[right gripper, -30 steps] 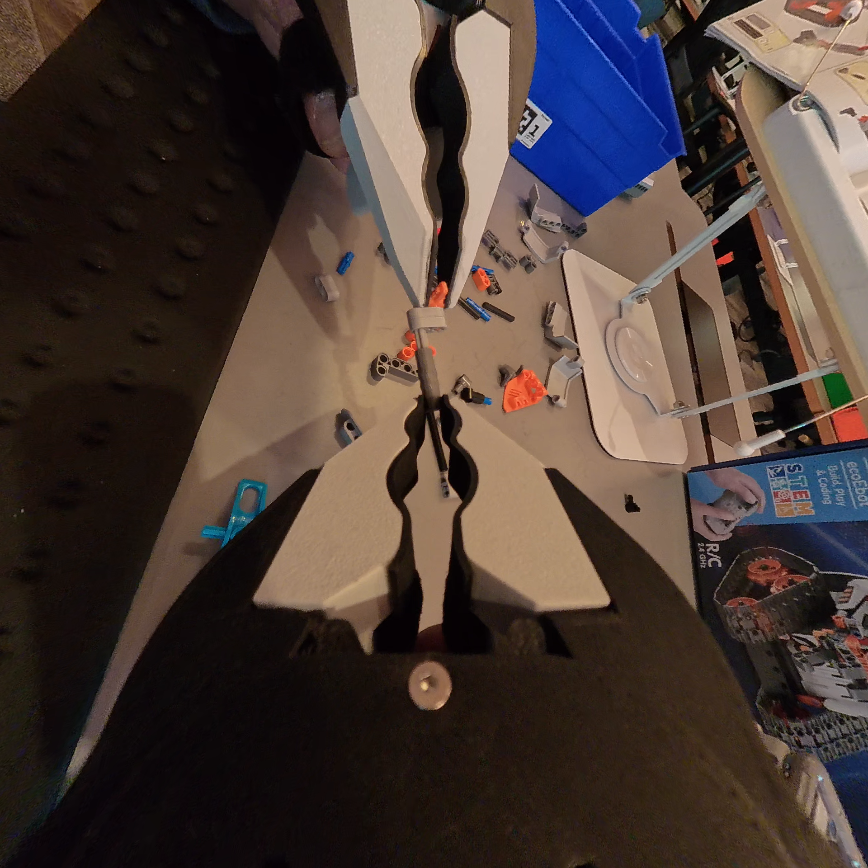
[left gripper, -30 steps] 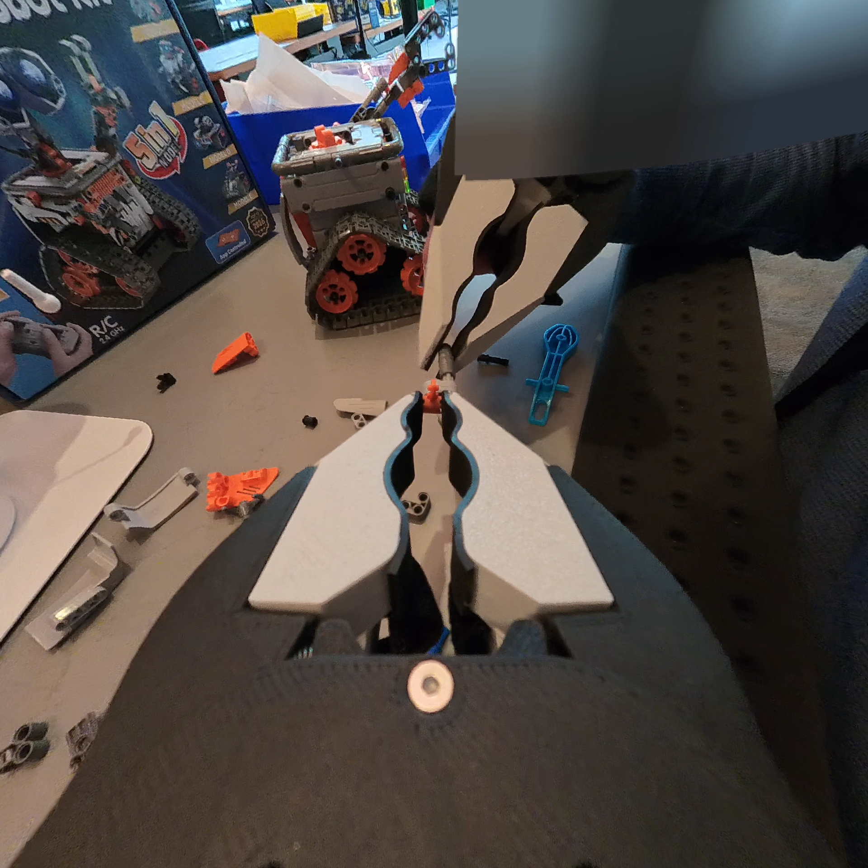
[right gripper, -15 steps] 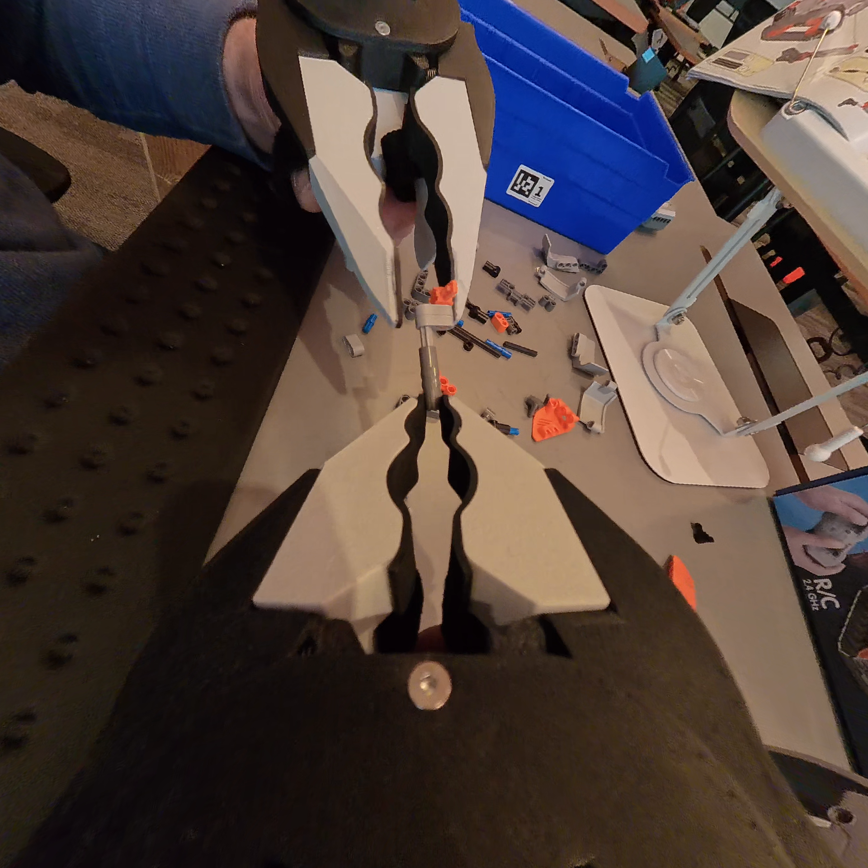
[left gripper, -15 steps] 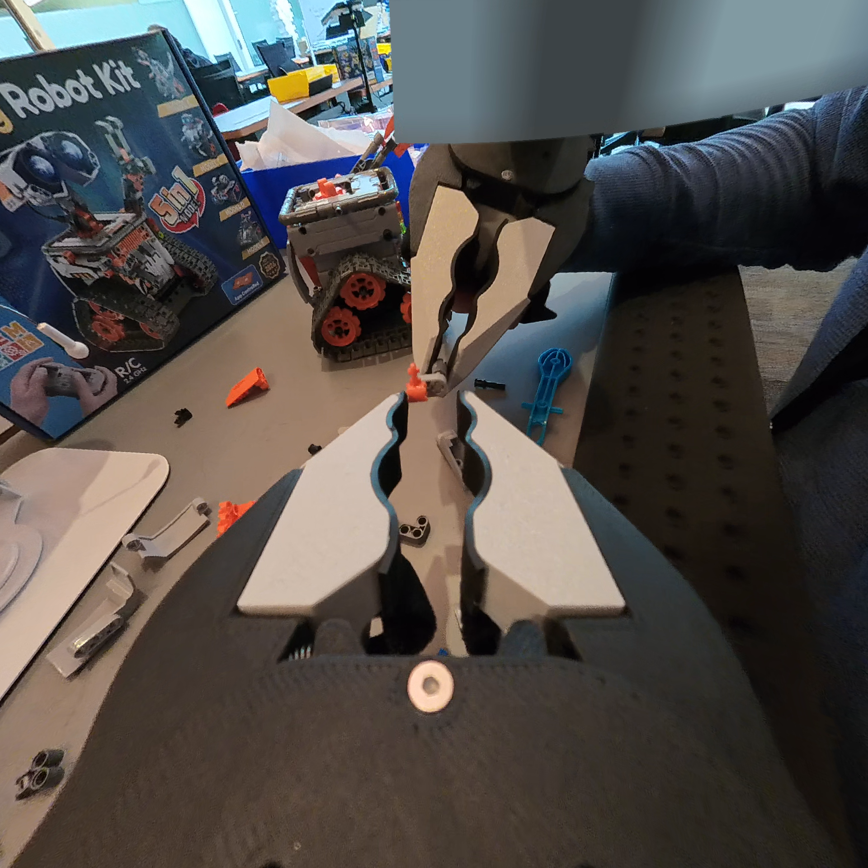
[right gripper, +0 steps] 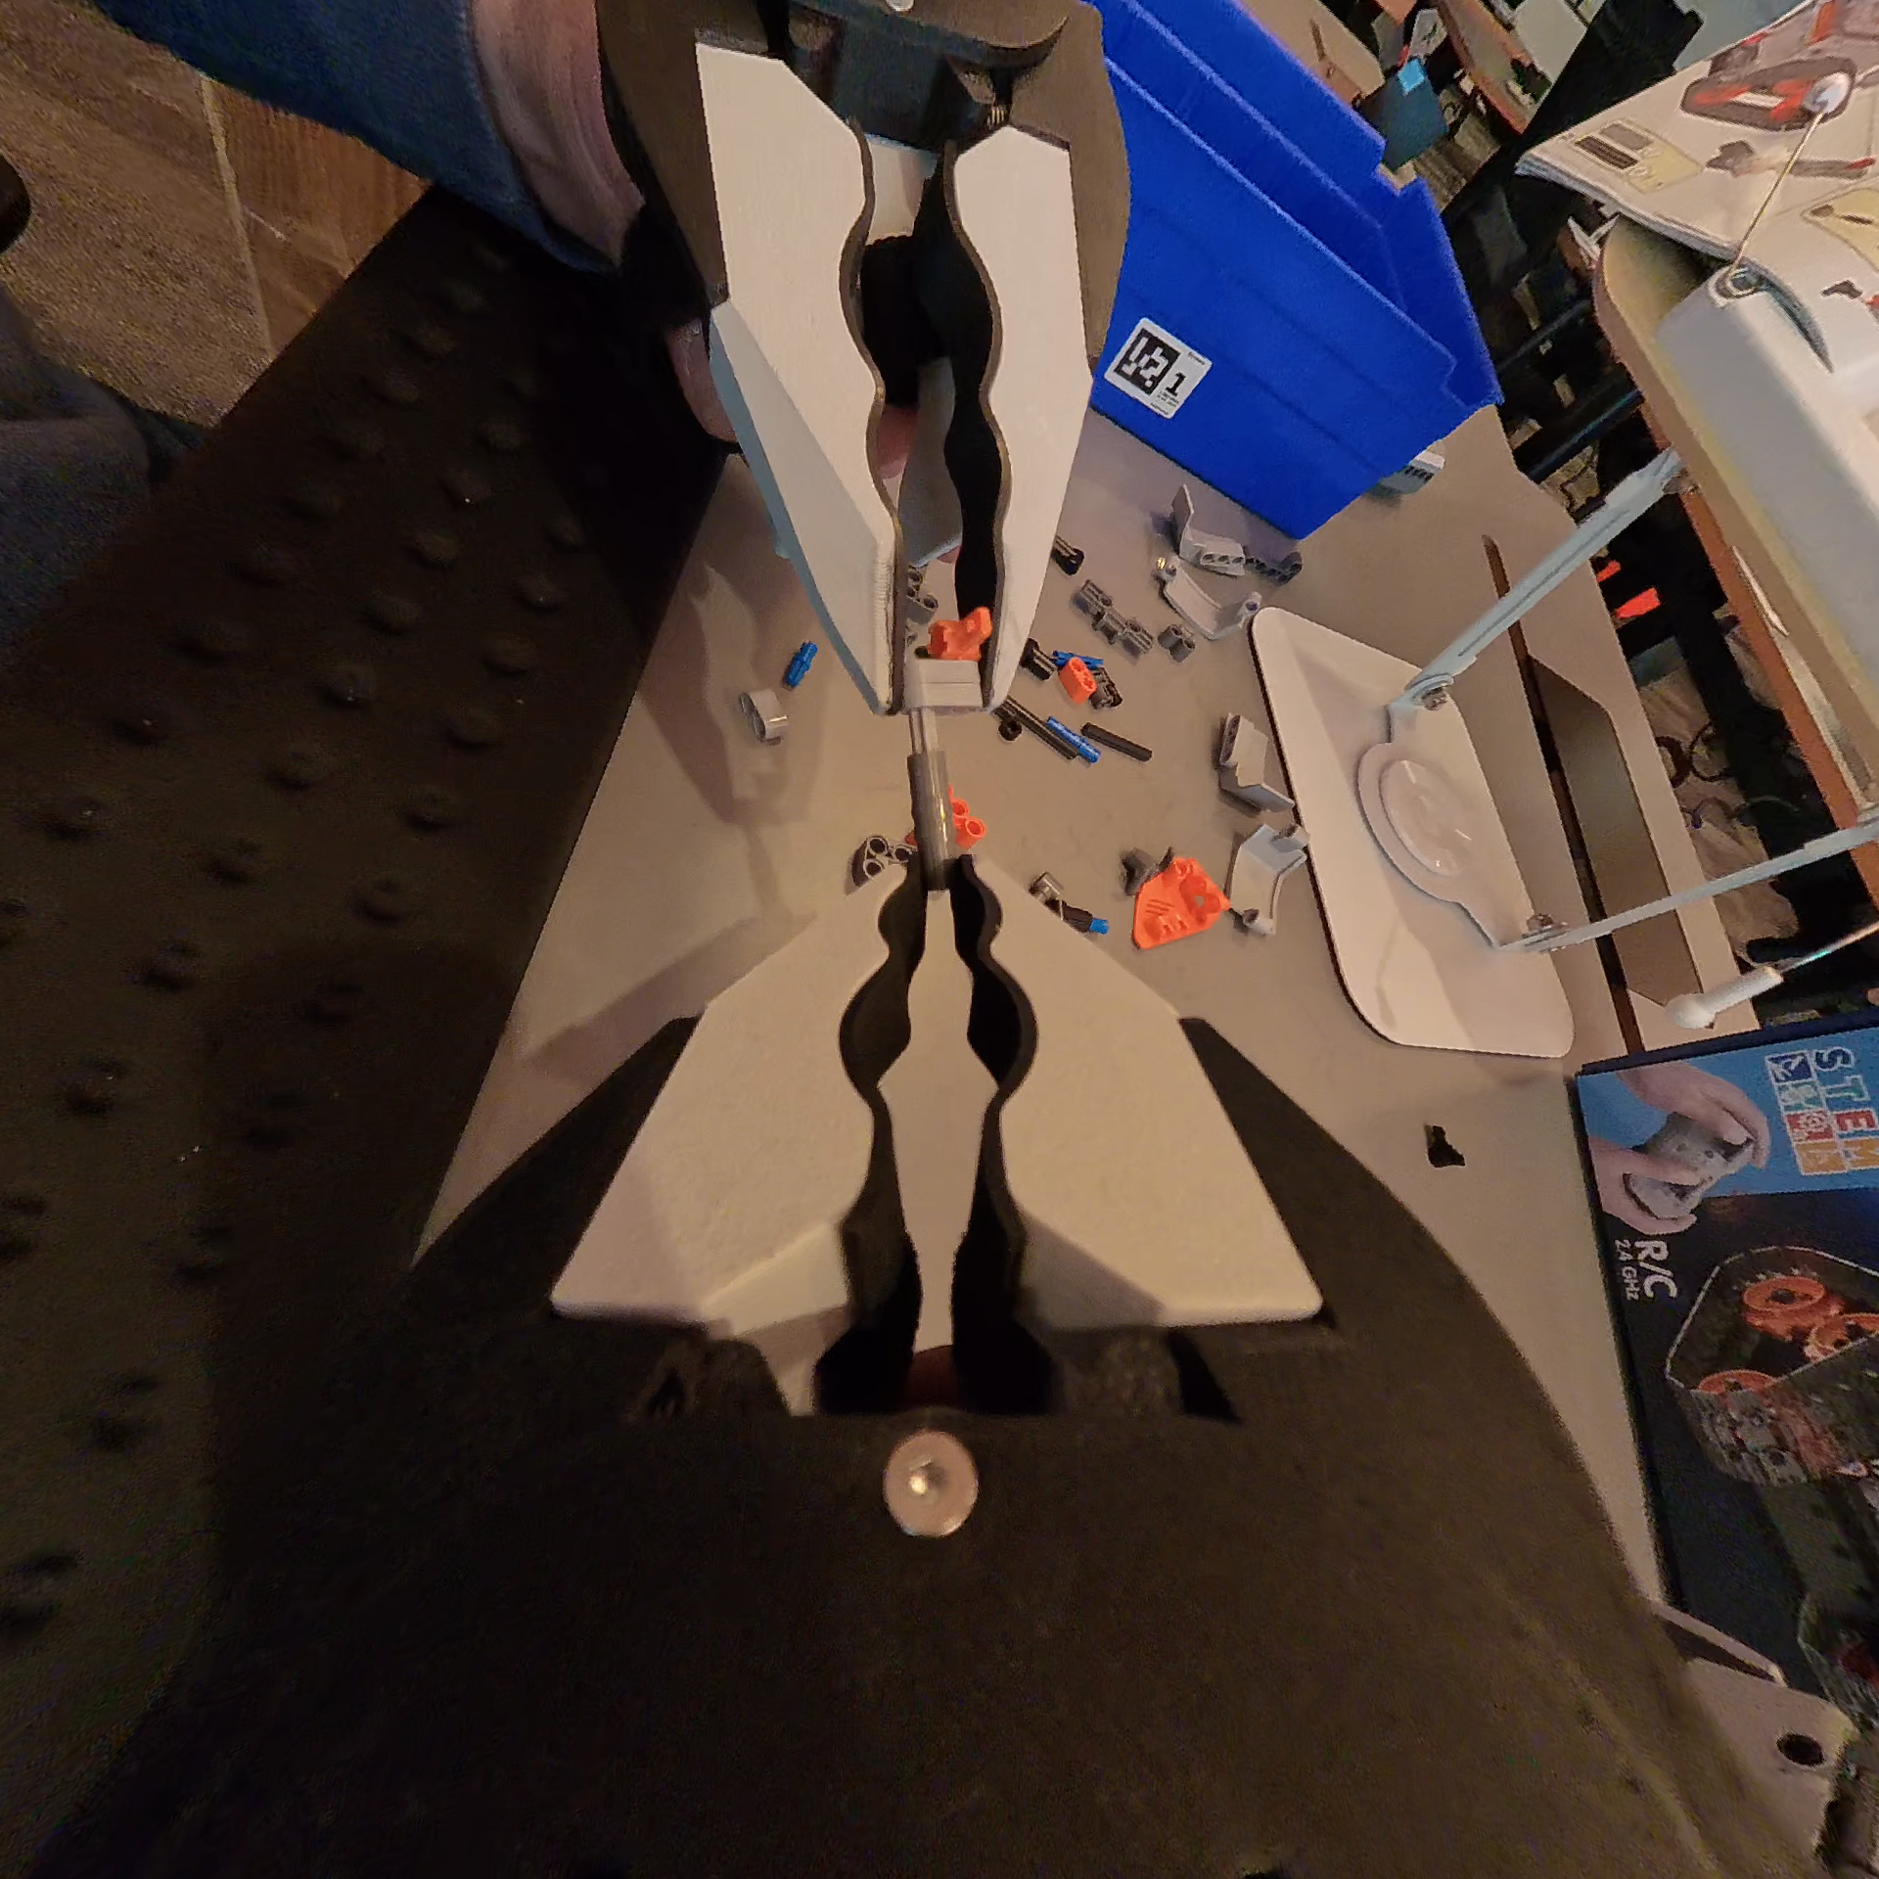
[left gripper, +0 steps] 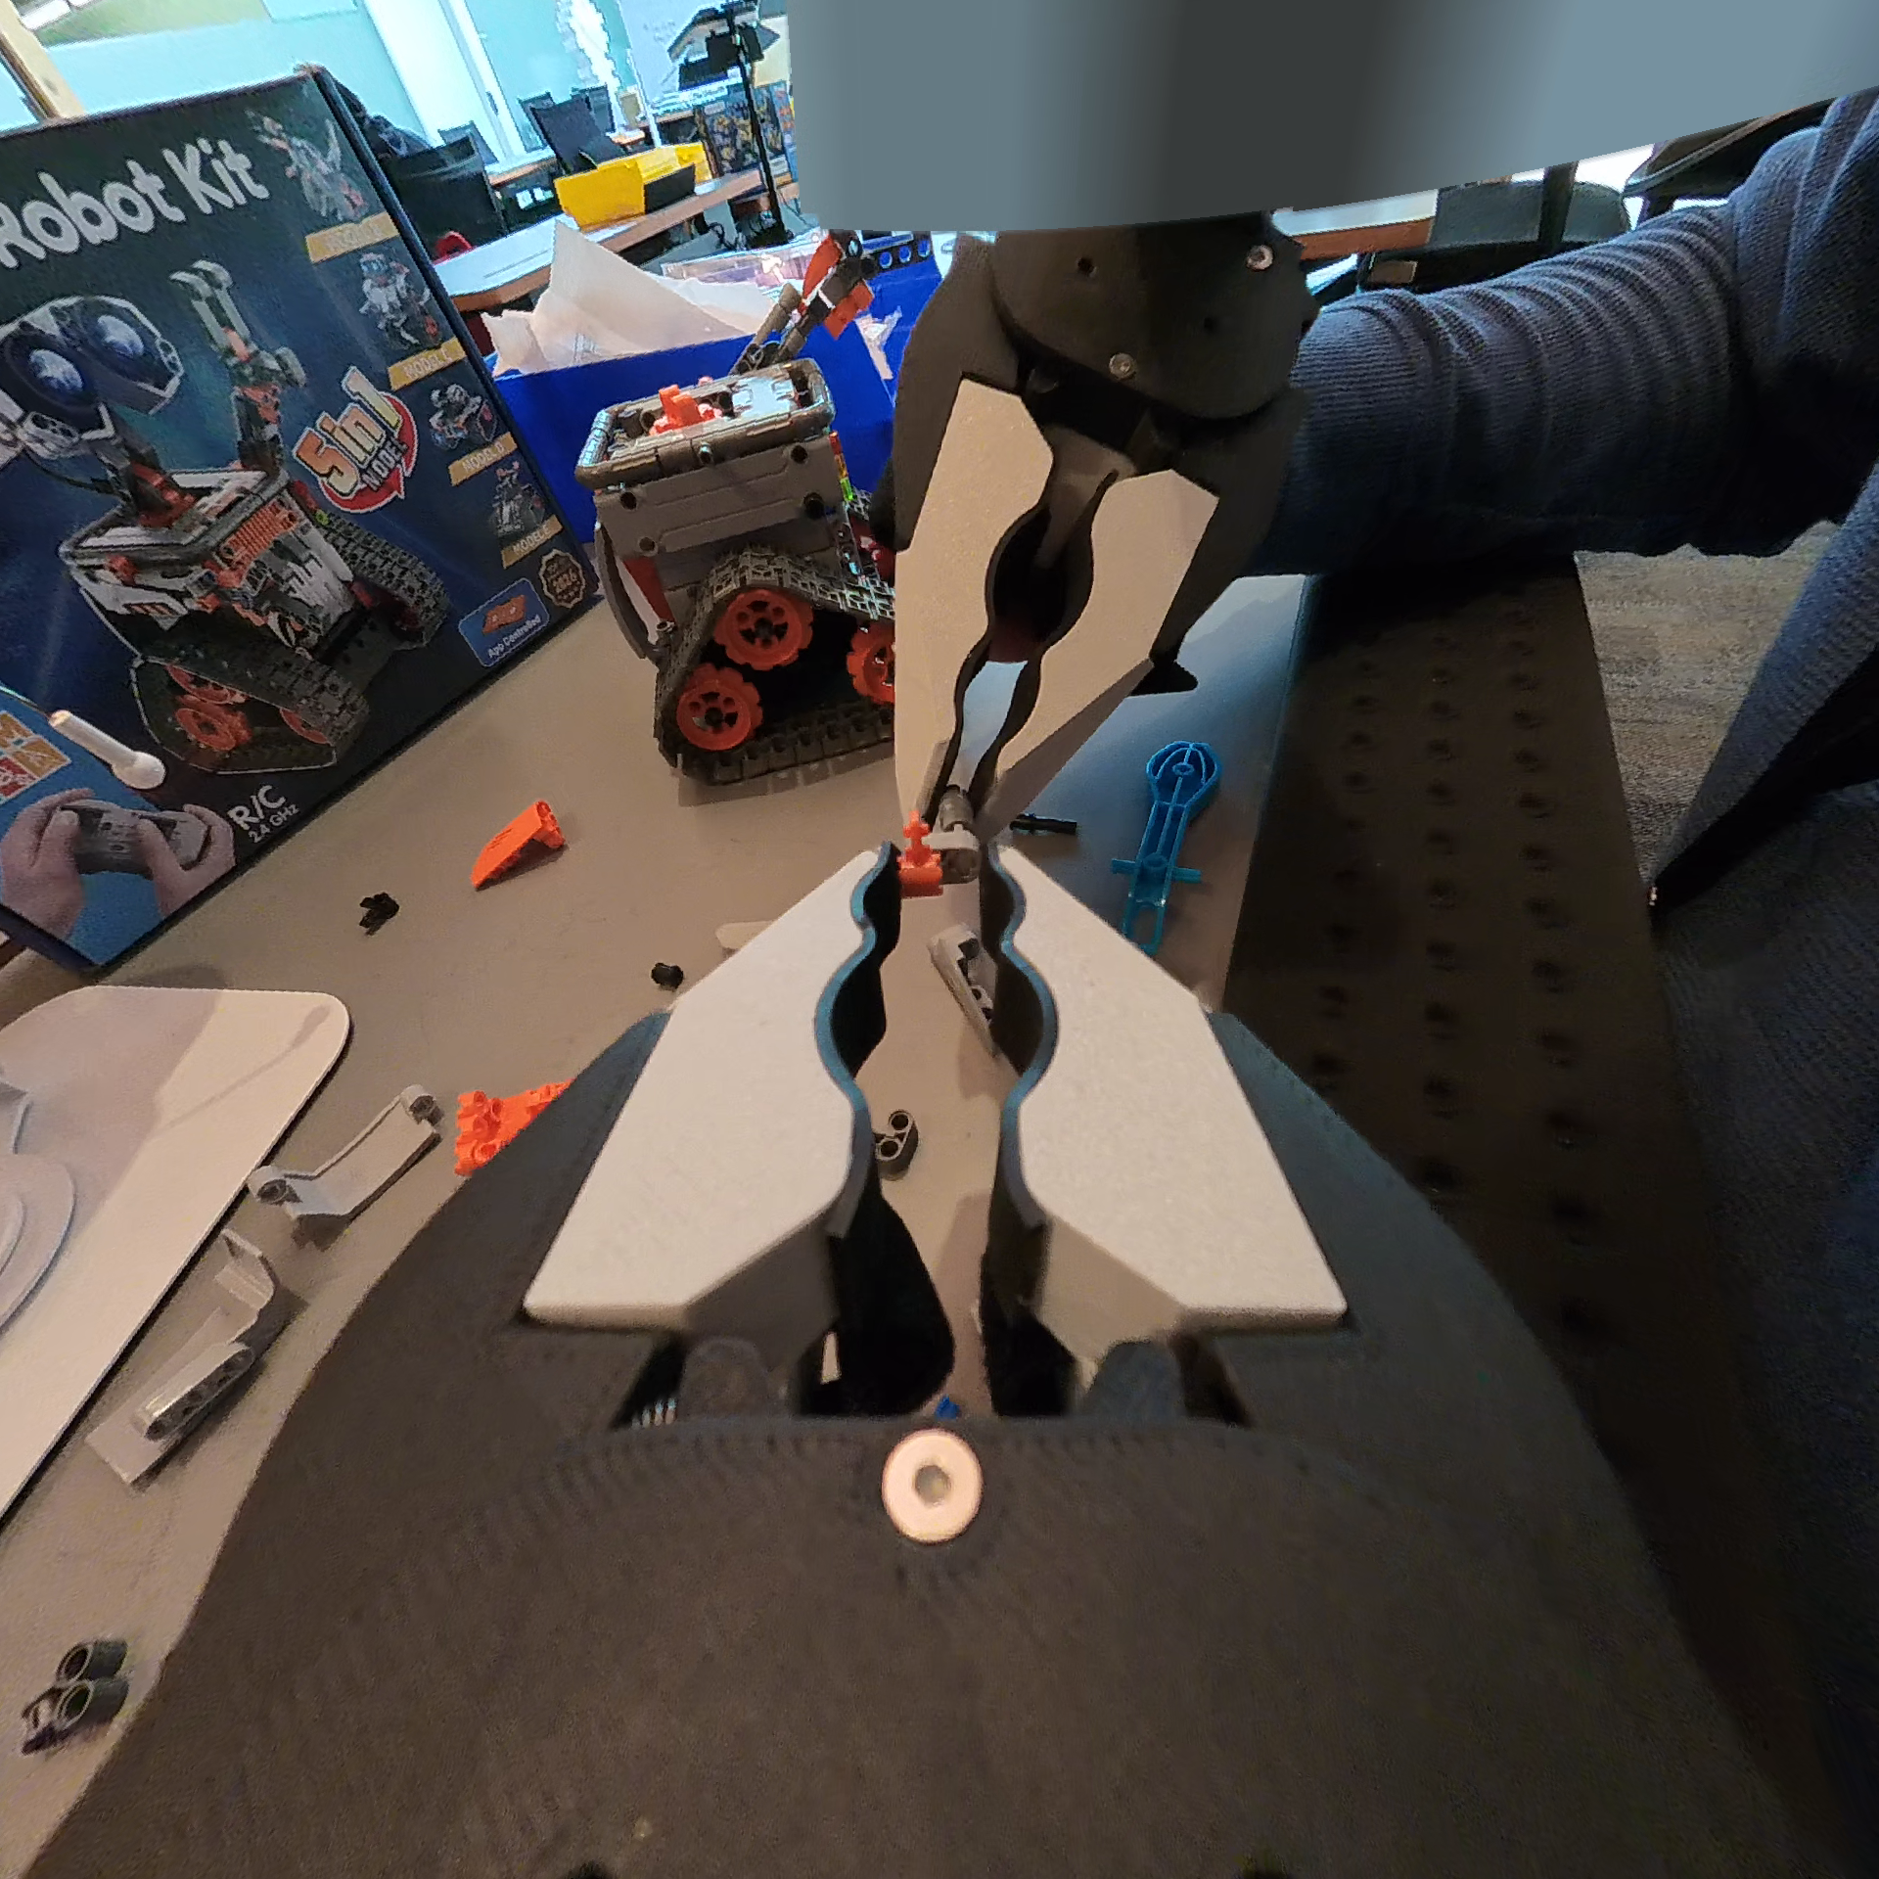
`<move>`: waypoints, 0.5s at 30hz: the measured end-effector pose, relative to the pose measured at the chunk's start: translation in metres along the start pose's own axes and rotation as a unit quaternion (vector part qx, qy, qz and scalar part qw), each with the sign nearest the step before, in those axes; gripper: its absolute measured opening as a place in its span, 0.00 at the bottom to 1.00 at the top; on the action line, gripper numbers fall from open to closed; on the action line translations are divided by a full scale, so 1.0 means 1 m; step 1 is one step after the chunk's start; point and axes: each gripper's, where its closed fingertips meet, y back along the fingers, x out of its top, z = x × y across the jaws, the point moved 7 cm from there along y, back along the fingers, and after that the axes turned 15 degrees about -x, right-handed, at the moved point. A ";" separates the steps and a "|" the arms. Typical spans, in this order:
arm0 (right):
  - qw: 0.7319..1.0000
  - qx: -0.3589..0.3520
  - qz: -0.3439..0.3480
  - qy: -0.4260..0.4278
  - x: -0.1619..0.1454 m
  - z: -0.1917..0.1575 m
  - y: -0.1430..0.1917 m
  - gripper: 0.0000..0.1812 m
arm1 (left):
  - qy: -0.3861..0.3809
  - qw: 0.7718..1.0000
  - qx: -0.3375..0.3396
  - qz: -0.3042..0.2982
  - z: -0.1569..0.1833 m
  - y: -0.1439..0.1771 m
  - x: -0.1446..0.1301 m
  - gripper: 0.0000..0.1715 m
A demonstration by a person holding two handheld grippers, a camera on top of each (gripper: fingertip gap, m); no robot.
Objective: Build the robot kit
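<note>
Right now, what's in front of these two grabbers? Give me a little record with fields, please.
Right gripper: shut on the near end of a thin grey rod
Left gripper: fingers either side of the grey block with an orange piece at the rod's far end; grip unclear
Table: scattered small parts in grey, orange and blue
Behind: tracked toy vehicle, printed box, blue bin
</note>
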 end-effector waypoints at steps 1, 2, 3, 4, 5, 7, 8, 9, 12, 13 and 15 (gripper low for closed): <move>1.000 -0.001 -0.002 0.001 0.000 -0.001 0.000 0.01 | 0.000 1.000 -0.003 -0.001 0.001 0.000 0.000 0.08; 1.000 -0.003 -0.004 0.001 0.000 -0.001 -0.001 0.01 | -0.002 1.000 -0.001 -0.004 0.000 0.000 -0.001 0.08; 1.000 -0.003 -0.008 0.002 -0.001 -0.001 -0.001 0.01 | -0.003 1.000 0.001 -0.007 0.000 0.000 -0.001 0.08; 1.000 -0.001 -0.012 0.003 -0.001 -0.002 -0.002 0.01 | -0.004 1.000 0.001 -0.010 0.000 -0.001 -0.002 0.08; 1.000 -0.001 -0.016 0.004 -0.002 -0.003 -0.003 0.01 | -0.006 1.000 0.001 -0.012 0.001 -0.002 -0.003 0.08; 1.000 0.001 -0.025 0.011 -0.004 -0.005 -0.004 0.01 | -0.007 1.000 0.002 -0.022 0.001 -0.003 -0.004 0.08; 1.000 0.001 -0.028 0.012 -0.004 -0.006 -0.005 0.01 | -0.008 1.000 0.001 -0.027 0.001 -0.004 -0.006 0.08; 0.999 0.001 -0.030 0.011 -0.005 -0.006 -0.006 0.01 | -0.006 1.000 0.001 -0.027 0.001 -0.003 -0.006 0.08; 0.999 0.008 -0.036 0.009 -0.007 -0.009 -0.008 0.01 | -0.007 0.999 0.001 -0.040 0.002 -0.005 -0.010 0.08; 0.999 0.011 -0.040 0.010 -0.008 -0.011 -0.010 0.01 | -0.006 0.999 -0.002 -0.047 0.003 -0.005 -0.012 0.07; 0.999 0.022 -0.042 0.011 -0.008 -0.016 -0.012 0.01 | -0.005 0.998 -0.004 -0.056 0.005 -0.005 -0.015 0.08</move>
